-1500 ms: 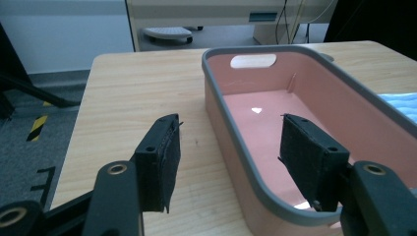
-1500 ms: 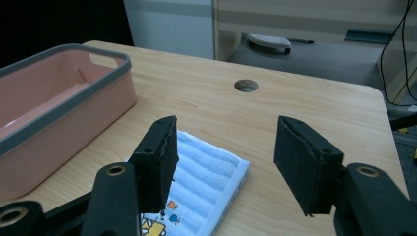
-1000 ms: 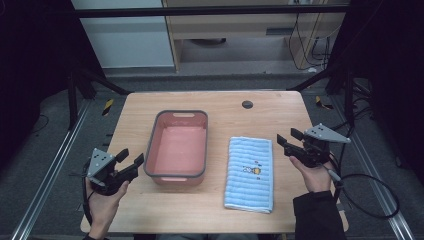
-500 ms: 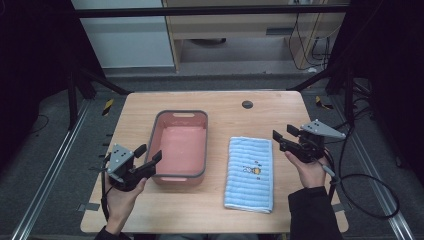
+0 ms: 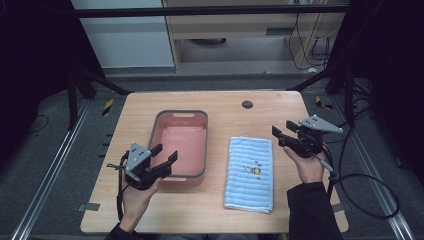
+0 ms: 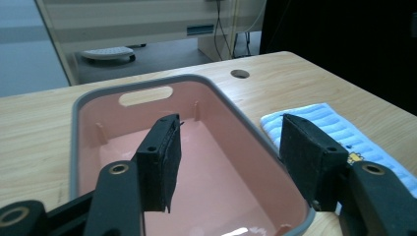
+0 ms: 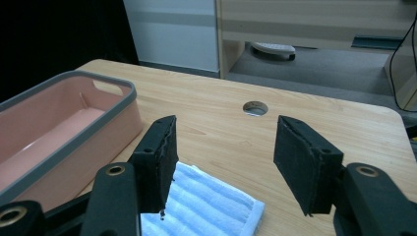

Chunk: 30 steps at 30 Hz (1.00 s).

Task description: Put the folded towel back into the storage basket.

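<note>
A pink basin with a grey rim (image 5: 200, 116) (image 6: 76, 123) (image 7: 127, 93) lies empty at the middle of the table. To its right lies a folded blue striped towel (image 5: 249, 172) (image 6: 339, 129) (image 7: 206, 209) with a small cartoon print. My left gripper (image 5: 164, 154) (image 6: 226, 162) stands open at the basin's near left corner, its jaws reaching over the rim. Just right of the towel's far end my right gripper (image 5: 283, 129) (image 7: 223, 157) is open and holds nothing.
The wooden table (image 5: 235, 125) has a round cable hole (image 5: 247, 104) (image 6: 239, 73) (image 7: 255, 107) at its far side. Cables trail from both grippers; the right one loops on the floor (image 5: 370, 190). Black frame posts and shelving stand beyond the table.
My left gripper has moved right and forward from the table's left edge to the basin's near corner. The right gripper has shifted slightly left toward the towel.
</note>
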{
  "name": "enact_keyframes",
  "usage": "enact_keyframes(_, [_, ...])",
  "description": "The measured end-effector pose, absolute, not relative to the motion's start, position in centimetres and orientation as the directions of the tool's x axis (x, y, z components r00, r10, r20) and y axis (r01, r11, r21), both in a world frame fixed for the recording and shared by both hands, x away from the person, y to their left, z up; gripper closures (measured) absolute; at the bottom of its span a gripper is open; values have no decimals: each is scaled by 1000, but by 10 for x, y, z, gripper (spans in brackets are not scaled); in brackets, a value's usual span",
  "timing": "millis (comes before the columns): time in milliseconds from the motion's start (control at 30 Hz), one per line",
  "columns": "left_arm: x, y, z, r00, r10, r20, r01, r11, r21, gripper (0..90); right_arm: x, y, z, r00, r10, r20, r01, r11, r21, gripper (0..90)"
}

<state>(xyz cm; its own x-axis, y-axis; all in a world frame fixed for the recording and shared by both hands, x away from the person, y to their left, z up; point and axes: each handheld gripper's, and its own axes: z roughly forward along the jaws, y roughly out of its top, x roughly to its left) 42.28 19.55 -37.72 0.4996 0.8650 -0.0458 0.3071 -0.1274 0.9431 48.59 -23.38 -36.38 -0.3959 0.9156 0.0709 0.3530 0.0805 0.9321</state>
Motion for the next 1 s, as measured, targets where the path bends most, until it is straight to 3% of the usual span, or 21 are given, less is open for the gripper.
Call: enact_keyframes(1000, [430, 117, -396, 602, 798, -33, 322, -205, 924, 434, 513, -231, -381, -392, 919, 43, 387, 123, 914, 464])
